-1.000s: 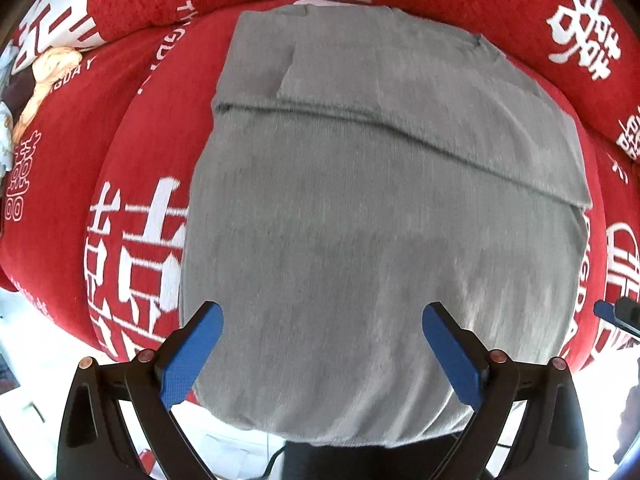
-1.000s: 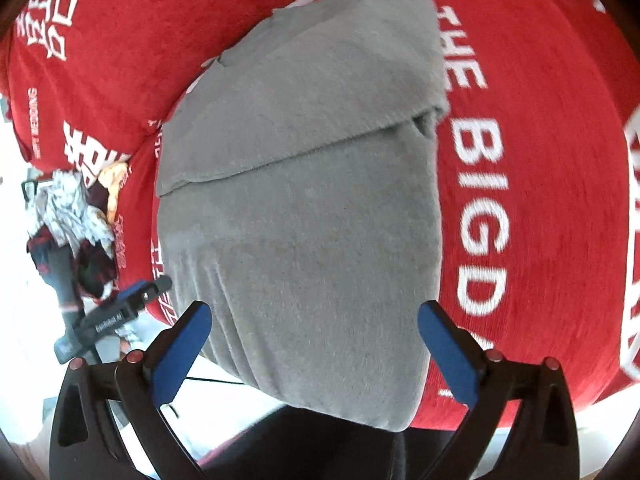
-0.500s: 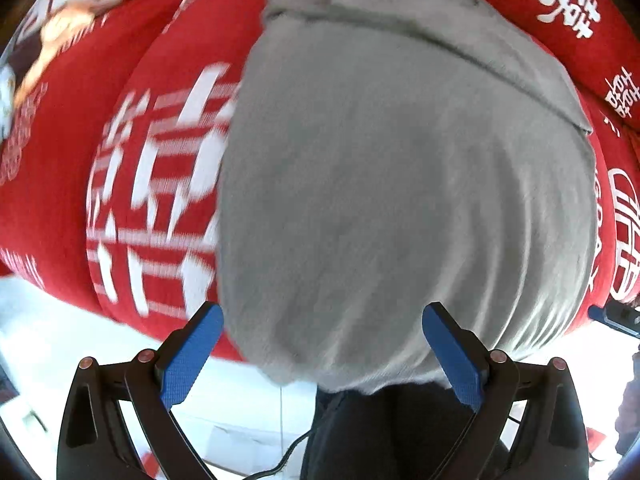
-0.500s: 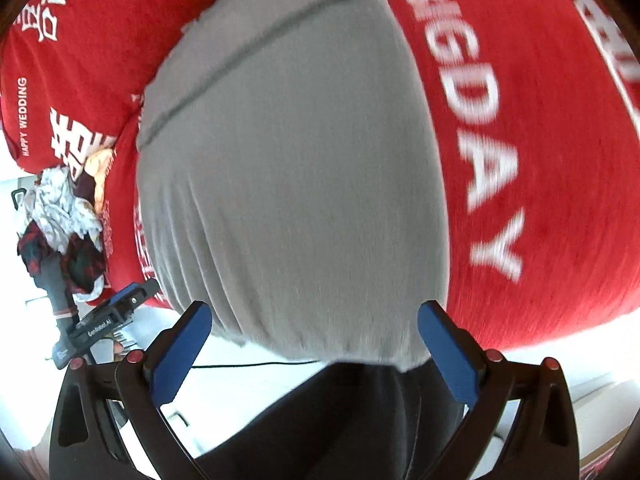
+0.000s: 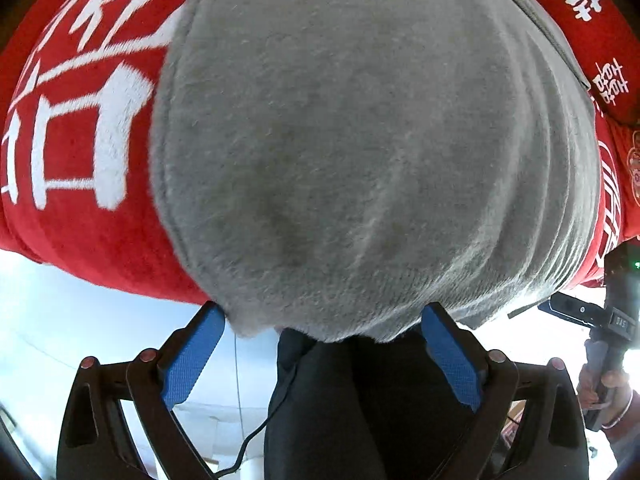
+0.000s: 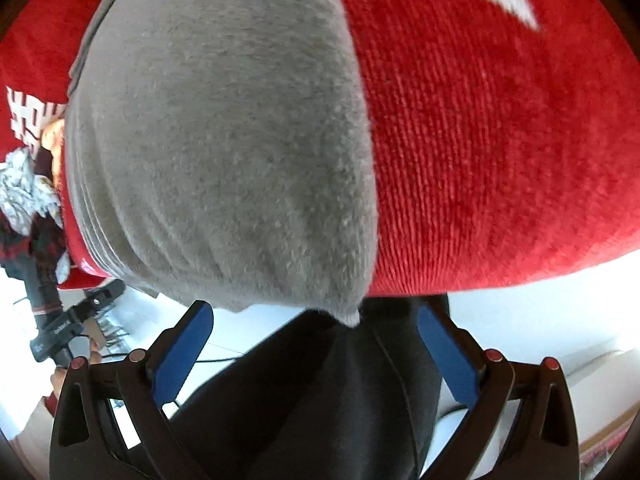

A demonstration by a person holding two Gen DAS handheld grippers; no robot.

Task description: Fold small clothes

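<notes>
A grey knit garment (image 5: 360, 152) lies flat on a red cloth (image 5: 80, 200) with white lettering. Its near hem hangs over the front edge. My left gripper (image 5: 322, 316) points steeply down at that hem; its jaws are closing, the hem's left part hangs between the blue pads (image 5: 192, 356), and they do not press it. In the right wrist view the garment (image 6: 224, 160) ends in a right corner that hangs between the wide-apart pads (image 6: 444, 344) of my right gripper (image 6: 314, 312), which is open.
The person's dark trousers (image 5: 360, 408) fill the space below both grippers, with a thin cable beside them. A pile of mixed clothes (image 6: 24, 200) sits at the far left of the red cloth (image 6: 500, 140). White floor lies beyond the edge.
Both grippers came down and in toward the garment's near hem, which now sits between each pair of pads. The left jaws have narrowed a little.
</notes>
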